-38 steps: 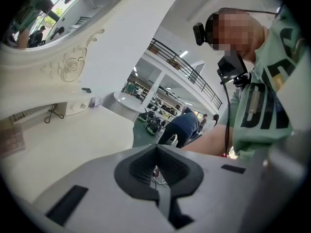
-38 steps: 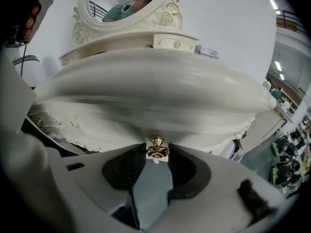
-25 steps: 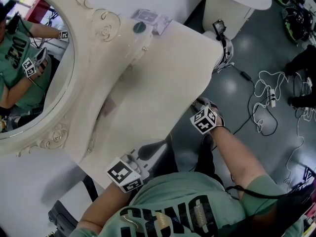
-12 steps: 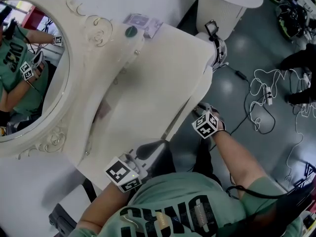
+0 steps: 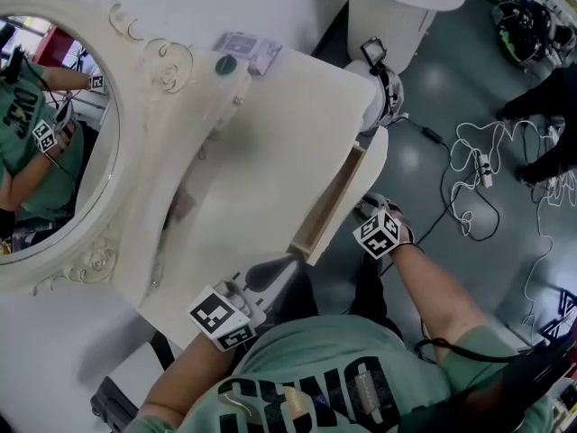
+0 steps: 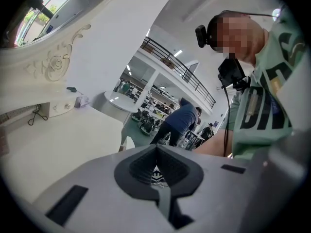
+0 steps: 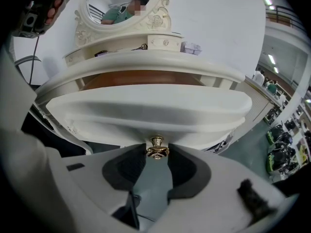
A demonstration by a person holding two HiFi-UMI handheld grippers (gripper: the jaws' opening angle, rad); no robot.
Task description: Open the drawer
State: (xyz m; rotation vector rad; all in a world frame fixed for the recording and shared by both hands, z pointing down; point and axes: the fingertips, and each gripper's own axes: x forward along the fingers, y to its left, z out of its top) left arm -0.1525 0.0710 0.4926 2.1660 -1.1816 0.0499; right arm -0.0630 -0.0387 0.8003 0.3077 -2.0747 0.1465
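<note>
Pull step judged in hand. Drawer (image 5: 326, 210) partly out from under tabletop (image 5: 270, 133). Brass knob (image 7: 157, 145) clamped by right gripper (image 7: 157, 152). Left gripper (image 6: 156, 161) closed, empty, at tabletop's near corner. Next: straight, level pull away from tabletop called for.

Oval mirror (image 5: 50, 133) upright; cables (image 5: 473, 165) strewn on floor (image 5: 442, 88).

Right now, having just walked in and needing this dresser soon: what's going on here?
A person holds a tool in each hand. The curved cream drawer of the cream dressing table stands partly pulled out, with the right tool closed on its small gold knob. The left tool is shut and empty.
</note>
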